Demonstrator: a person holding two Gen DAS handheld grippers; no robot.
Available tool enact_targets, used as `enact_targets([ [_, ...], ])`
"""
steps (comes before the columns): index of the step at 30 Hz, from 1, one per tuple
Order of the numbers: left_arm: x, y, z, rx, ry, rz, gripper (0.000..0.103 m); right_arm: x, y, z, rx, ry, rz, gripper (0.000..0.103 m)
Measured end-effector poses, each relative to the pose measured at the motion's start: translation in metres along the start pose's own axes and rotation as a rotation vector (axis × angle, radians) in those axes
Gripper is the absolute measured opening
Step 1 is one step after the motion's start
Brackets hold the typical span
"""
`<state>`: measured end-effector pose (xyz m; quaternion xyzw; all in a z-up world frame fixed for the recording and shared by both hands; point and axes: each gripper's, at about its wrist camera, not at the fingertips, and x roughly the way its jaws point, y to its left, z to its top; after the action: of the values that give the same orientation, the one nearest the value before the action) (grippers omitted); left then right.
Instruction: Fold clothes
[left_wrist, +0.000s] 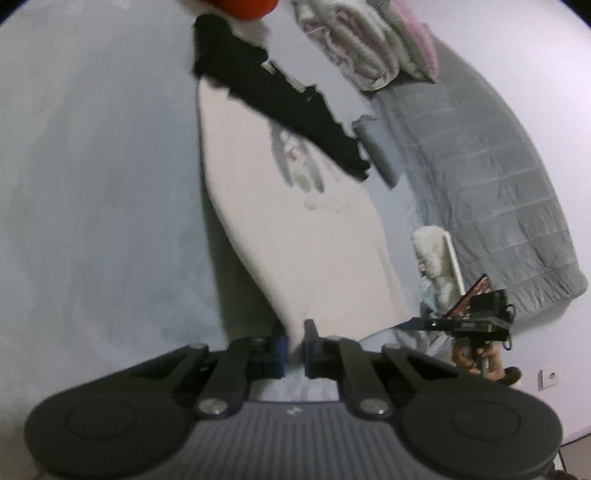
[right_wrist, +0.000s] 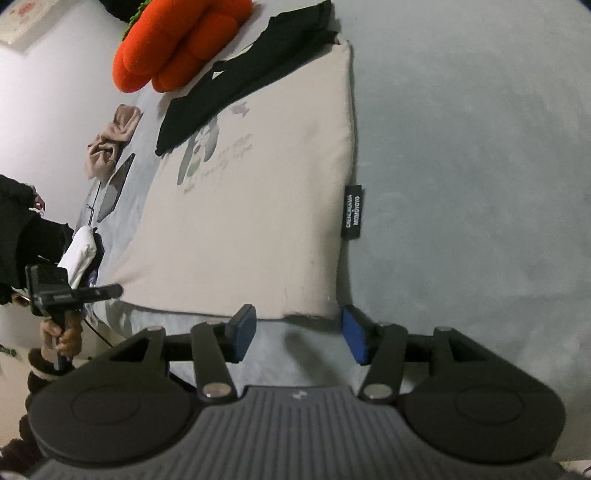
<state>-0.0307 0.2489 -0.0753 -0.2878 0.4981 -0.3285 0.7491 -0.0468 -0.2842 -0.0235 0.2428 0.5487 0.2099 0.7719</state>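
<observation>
Cream cloth: the shirt (right_wrist: 240, 229) lies flat on the pale grey bed (right_wrist: 480, 184), its printed front up, with a black garment (right_wrist: 236, 81) draped across its far end.
Long axis: the shirt runs straight away from both tools, near hem by the fingers, black-covered end far off.
Left tool: the left tool (left_wrist: 294, 350) is pressed together on the near corner of the cream fabric, which rises into a small peak between the blue pads (left_wrist: 281, 352).
Right tool: the right tool (right_wrist: 299, 332) stands spread at the hem, one blue pad lying over the cloth edge, the other just off the corner on the bare sheet; nothing is pinched yet.
Side label: a black tag (right_wrist: 354, 210) sticks out from the shirt's right edge, a little ahead of the right tool.
Key relation: both tools sit on the same near hem, one at each corner, so the fabric stretches forward from them; the right hand looks to be the one lagging.
Next call, my read: the right tool needs to close on its corner before the hem can be carried forward along that long axis.
Bystanders: an orange plush (right_wrist: 177, 48) and a grey quilt (left_wrist: 480, 177) sit well clear.
</observation>
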Motion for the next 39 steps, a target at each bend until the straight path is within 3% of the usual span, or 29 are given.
enact_targets([
  [6,0.000,0.010,-0.001,0.010,0.034,0.118,0.008,-0.013,-0.019,0.001,0.081,-0.066,-0.004,0.055],
  [10,0.007,0.013,-0.002,0.010,0.061,0.141,0.008,-0.016,-0.024,0.002,0.098,-0.094,-0.028,0.054],
  [21,0.011,0.014,-0.002,0.018,0.074,0.148,0.009,0.015,0.009,0.004,-0.092,-0.095,-0.164,0.052],
  [26,0.015,0.010,-0.005,0.031,0.083,0.145,0.009,0.027,0.024,0.000,-0.205,-0.091,-0.235,0.031],
  [27,0.017,0.008,-0.005,0.034,0.085,0.146,0.009,0.029,0.025,-0.001,-0.214,-0.084,-0.222,0.017],
  [31,0.013,0.004,-0.005,0.025,0.078,0.089,0.009,0.029,0.029,-0.003,-0.246,-0.078,-0.212,0.010],
  [33,0.004,0.003,-0.007,0.021,0.052,0.011,0.009,0.011,0.023,-0.002,-0.213,-0.113,-0.194,0.009],
  [35,0.001,0.004,-0.008,0.027,0.052,-0.014,0.009,-0.007,0.016,-0.002,-0.179,-0.152,-0.175,0.009],
  [39,0.018,0.016,-0.013,0.015,0.130,0.086,0.009,-0.006,0.003,0.000,-0.152,-0.122,-0.185,0.009],
])
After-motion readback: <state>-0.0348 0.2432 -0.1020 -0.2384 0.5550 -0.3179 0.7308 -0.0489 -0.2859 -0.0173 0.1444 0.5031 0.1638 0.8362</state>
